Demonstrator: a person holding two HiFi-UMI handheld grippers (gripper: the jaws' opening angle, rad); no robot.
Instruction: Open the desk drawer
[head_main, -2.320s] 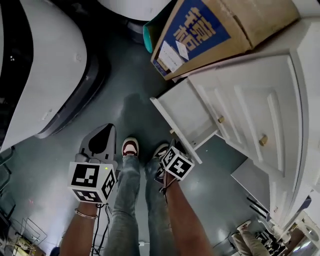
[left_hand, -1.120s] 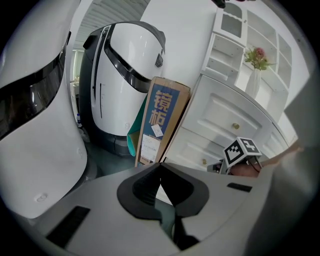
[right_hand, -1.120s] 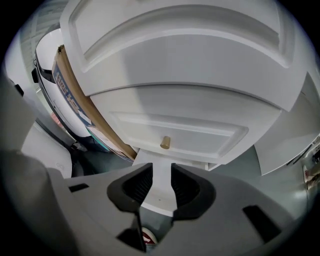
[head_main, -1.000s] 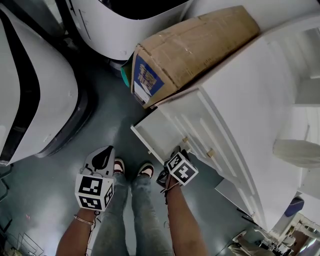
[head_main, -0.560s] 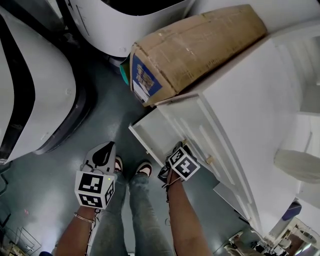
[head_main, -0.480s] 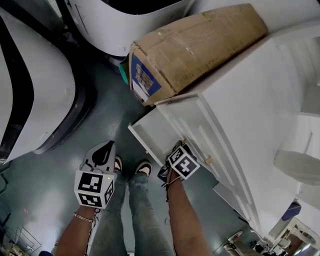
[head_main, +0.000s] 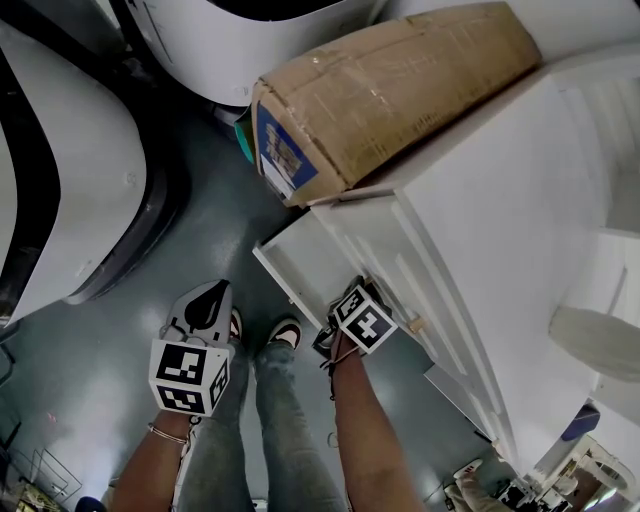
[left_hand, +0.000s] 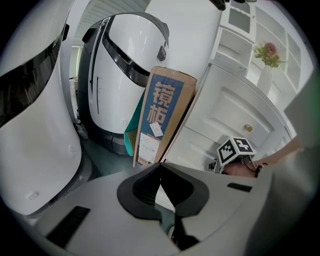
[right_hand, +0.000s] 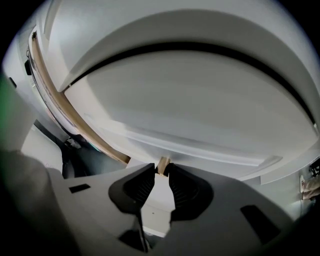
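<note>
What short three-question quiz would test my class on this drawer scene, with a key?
1. True or false: the left gripper holds something.
2. What is between the right gripper's jaws? A: a brass knob; B: a cable; C: nothing.
3. Name the brown thing standing against the white desk.
Key: 1 false, its jaws are shut and empty. 2 A; those jaws have just been closing on it. 3 a cardboard box.
</note>
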